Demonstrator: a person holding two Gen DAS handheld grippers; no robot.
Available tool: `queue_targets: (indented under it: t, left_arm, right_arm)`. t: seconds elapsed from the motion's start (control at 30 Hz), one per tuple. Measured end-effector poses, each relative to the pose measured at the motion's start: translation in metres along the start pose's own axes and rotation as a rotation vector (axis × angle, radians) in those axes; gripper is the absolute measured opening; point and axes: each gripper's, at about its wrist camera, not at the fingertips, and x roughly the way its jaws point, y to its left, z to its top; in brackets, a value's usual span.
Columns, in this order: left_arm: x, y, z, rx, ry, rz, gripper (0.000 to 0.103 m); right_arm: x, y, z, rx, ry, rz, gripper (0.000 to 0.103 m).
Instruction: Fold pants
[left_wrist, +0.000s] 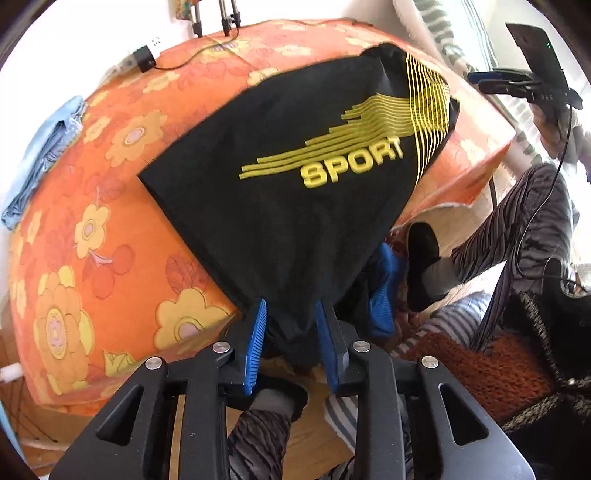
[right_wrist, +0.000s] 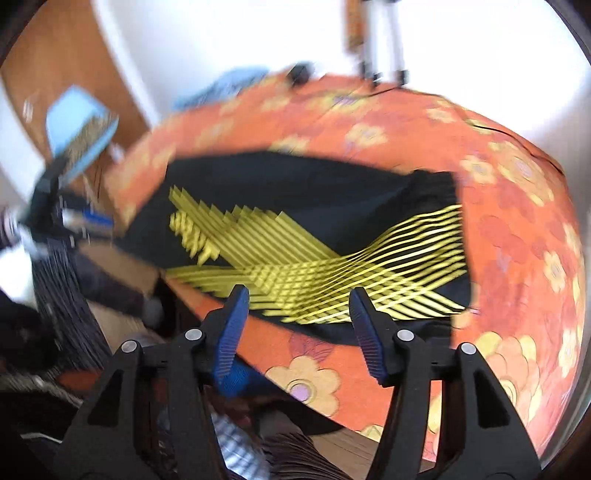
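Black pants with yellow stripes and the word SPORT lie across an orange flowered table, one end hanging off the near edge. My left gripper is shut on that hanging end of the pants, its blue pads pinching the black cloth. In the right wrist view the pants lie ahead, blurred by motion. My right gripper is open and empty just above the yellow striped part near the table's edge. It also shows in the left wrist view at the far right, held in a hand.
A folded light blue garment lies at the table's left edge. A black adapter with cable and tripod legs stand at the back. The person's legs and black sock are below the table's corner. A blue tub sits left.
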Motion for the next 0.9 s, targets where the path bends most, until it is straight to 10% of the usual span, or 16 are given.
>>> queue_targets:
  t: [0.17,0.6,0.77,0.9]
  left_arm:
    - [-0.007,0.005,0.02,-0.015,-0.068,0.025,0.027]
    - [0.039,0.042,0.057,-0.09,-0.029,0.018,0.027]
    - [0.038,0.024,0.05,-0.031,-0.03,-0.001,0.027]
    - [0.026,-0.013,0.046,0.07,-0.057,-0.052,0.036]
  right_arm:
    - [-0.009,-0.056,0.005,0.201,-0.035,-0.202,0.059]
    - [0.054,-0.141,-0.011,0.585,0.035,-0.077,0.059]
    - [0.055,-0.14,-0.014,0.608,0.022,-0.054,0.027]
    - [0.042,-0.131,-0.009,0.596,0.001,-0.07,0.022]
